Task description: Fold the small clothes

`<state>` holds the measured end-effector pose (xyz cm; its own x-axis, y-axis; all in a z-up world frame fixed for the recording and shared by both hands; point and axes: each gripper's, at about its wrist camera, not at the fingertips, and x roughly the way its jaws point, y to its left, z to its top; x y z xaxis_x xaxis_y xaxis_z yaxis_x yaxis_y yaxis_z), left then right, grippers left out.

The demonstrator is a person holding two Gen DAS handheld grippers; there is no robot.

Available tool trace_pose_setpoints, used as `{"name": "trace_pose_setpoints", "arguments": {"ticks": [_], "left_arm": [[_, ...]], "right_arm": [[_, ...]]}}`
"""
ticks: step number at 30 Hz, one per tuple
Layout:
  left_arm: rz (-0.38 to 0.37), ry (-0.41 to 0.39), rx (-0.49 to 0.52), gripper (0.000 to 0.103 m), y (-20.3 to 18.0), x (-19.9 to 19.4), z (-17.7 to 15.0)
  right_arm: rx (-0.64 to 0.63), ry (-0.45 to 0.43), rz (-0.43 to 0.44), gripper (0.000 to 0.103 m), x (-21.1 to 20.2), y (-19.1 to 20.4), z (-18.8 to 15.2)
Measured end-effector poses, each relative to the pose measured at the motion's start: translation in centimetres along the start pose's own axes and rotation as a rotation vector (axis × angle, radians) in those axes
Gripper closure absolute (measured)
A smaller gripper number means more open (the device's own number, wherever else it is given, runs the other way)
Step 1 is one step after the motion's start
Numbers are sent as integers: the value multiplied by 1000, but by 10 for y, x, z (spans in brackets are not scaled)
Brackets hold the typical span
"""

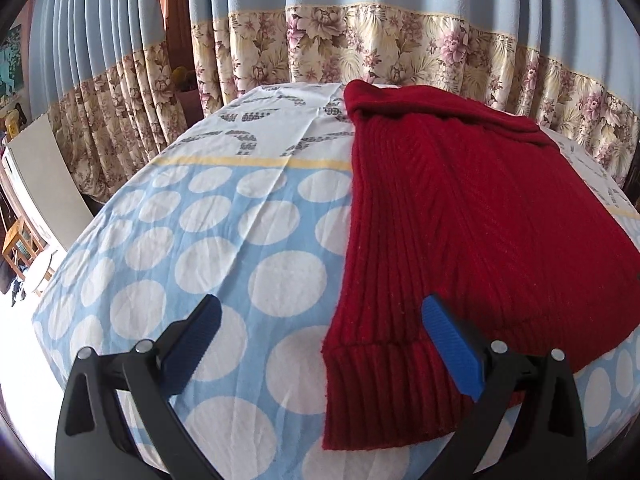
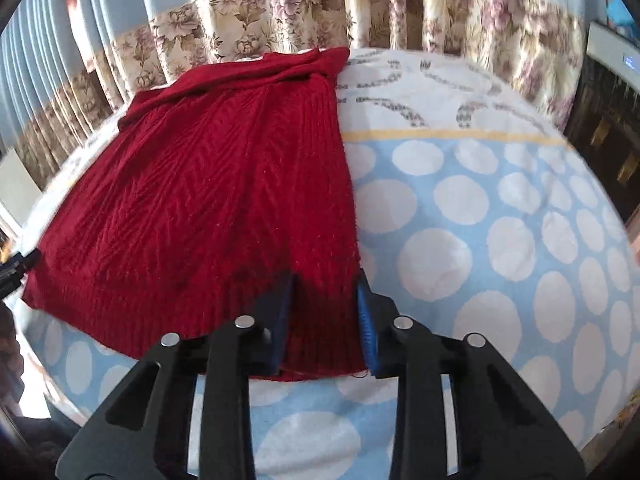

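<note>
My right gripper (image 2: 325,320) pinches the red sweater (image 2: 208,184) by its near hem corner. My left gripper (image 1: 320,344) gapes wide, empty, straddling the hem's other corner. Ahead: dotted sheet (image 1: 208,216), then curtains (image 1: 360,40).

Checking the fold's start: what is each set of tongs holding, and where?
Right tongs pinch the dark red ribbed knit sweater at its hem corner. Left tongs hold nothing, open astride the other hem corner.

Dark red ribbed knit sweater (image 1: 460,220) lies flat on the polka-dot sheet (image 1: 224,240). Ribbed hem nearest, collar end toward the floral curtain (image 1: 360,48).
</note>
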<state>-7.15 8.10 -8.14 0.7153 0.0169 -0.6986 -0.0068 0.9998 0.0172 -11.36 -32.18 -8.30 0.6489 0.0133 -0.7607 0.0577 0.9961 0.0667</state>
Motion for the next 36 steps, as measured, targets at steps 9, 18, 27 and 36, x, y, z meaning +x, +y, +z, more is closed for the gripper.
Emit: {"name": "trace_pose_setpoints", "arguments": {"ticks": [9,18,27,36], "left_arm": [[-57,42,-42,4,-3,4,-3],[-75,27,7,38,-24,3,-4],[-199,38,-48,79,-23,-1,-2],[-176,67,-65,81,-12,-13,14]], "right_arm": [[-15,-28,12,87,0,5,-2],[-6,-43,33,83,-1,2,-6],[2,-42,44,86,-2,1,-6],[18,-55,72,93,-15,-6,-1]]}}
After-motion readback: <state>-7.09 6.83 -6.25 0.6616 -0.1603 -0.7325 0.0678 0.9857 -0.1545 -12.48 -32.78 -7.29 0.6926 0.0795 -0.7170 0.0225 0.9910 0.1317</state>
